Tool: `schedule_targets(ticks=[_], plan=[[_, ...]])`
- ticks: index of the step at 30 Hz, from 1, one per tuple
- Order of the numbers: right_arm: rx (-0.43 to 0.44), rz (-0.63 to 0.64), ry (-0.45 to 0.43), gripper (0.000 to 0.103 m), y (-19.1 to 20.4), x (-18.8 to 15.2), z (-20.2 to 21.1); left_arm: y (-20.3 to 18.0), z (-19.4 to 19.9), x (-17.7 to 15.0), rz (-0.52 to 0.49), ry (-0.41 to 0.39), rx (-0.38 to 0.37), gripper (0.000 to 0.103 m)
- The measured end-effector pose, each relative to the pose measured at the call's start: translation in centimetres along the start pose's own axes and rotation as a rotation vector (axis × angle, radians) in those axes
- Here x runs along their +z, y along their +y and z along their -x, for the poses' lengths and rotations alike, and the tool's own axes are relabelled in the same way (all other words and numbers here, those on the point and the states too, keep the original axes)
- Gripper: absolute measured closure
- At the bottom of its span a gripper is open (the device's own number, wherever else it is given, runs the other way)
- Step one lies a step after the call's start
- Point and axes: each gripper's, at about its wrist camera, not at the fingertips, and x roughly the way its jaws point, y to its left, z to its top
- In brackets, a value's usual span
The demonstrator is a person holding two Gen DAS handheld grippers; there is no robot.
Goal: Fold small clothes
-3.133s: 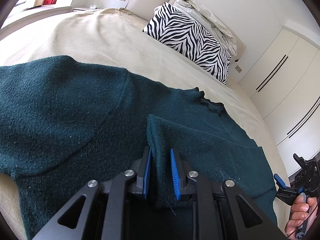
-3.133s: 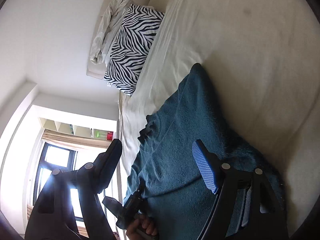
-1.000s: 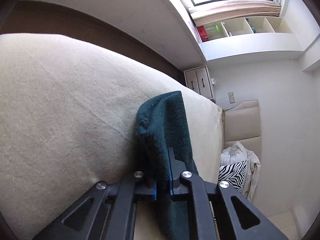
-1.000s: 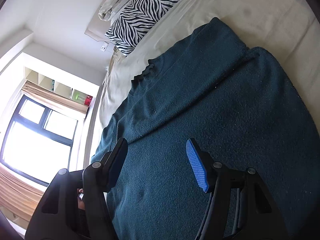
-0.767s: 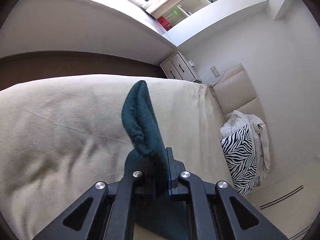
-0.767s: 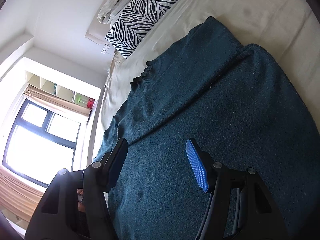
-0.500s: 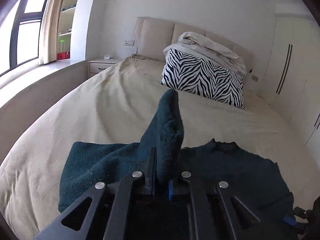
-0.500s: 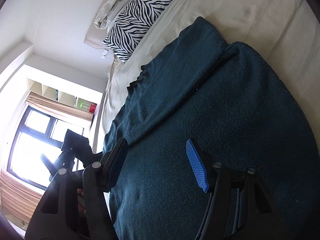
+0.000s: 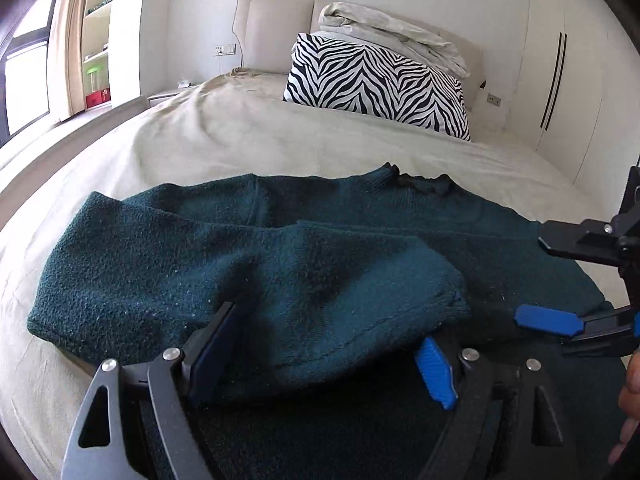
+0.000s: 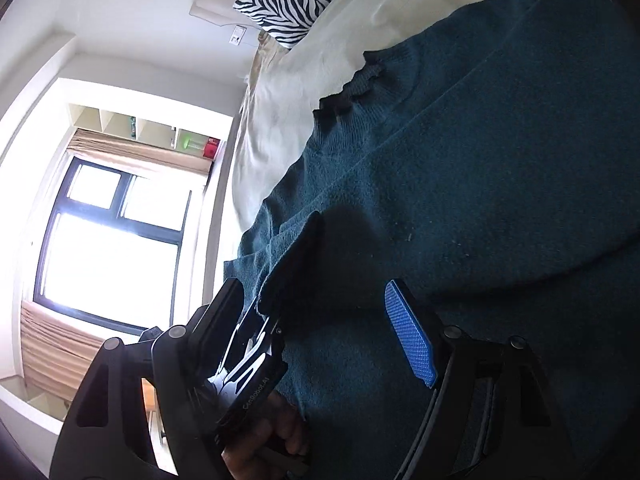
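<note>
Tilting downward, left gripper (image 9: 320, 354) has just opened around the sweater (image 9: 248, 280) sleeve; right gripper (image 10: 320, 332) gapes.

Both wrist views sit low over the sweater (image 9: 280, 264) (right one rolled sideways), sharing the zebra pillow (image 9: 376, 84).

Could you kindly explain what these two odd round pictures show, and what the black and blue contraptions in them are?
No robot here: a person holds hand tongs in each hand, each carrying a wide-angle camera looking along its fingers. One picture is from the left tongs, the other from the right tongs. A dark green sweater lies on a bed, one sleeve folded across it. The left tongs have just been opening; the sleeve lies loose between them. The right tongs are open too, holding nothing. Behind sits a zebra pillow.
</note>
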Motion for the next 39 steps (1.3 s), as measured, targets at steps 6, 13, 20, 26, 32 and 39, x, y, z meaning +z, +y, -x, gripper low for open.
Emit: schedule_targets(ticks=[6, 13, 20, 26, 32, 39], plan=[[-0.045, -0.009, 0.078, 0.031, 2.2, 1.8, -5.8, 2.3, 0.4, -0.4, 0.106, -0.026, -0.086, 0.02], [-0.158, 0.104, 0.122, 0.047, 5.3, 1.5, -6.2, 2.8, 0.7, -0.5, 0.128, -0.04, -0.112, 0.02], [-0.182, 0.121, 0.149, 0.074, 4.6, 1.6, -7.5, 3.3, 1.3, -0.8, 0.16, -0.06, -0.132, 0.02], [-0.201, 0.24, 0.046, 0.096, 6.9, 1.9, -3.7, 6.2, 4.5, -1.8, 0.295, -0.18, -0.185, 0.019], [-0.202, 0.29, -0.038, 0.096, 7.5, 3.0, 0.4, 9.5, 5.4, -3.3, 0.459, -0.198, -0.185, 0.019], [-0.143, 0.245, -0.005, 0.096, 6.6, 3.1, 2.7, 9.5, 4.3, -3.4, 0.459, -0.167, -0.18, 0.019]])
